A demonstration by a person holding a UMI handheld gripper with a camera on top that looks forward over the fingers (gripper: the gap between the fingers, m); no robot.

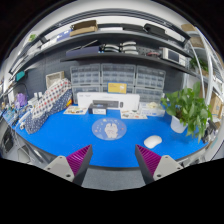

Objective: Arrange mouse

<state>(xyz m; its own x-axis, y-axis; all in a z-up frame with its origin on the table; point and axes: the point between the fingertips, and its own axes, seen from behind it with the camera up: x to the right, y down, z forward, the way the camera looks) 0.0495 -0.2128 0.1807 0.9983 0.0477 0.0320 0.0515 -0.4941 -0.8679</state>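
Observation:
A white mouse [152,142] lies on the blue table cover [70,130], to the right and just beyond my right finger. A round light-blue mouse pad [109,128] with a pattern lies in the middle of the cover, ahead of the fingers. My gripper [112,160] is open and empty, its two fingers [78,160] spread wide over the near edge of the table. Nothing stands between them.
A potted green plant [186,108] stands at the right on the table. White boxes and a device [103,102] line the back edge. A rack of coloured items [48,102] stands at the left. Shelves [120,50] with bins hang behind.

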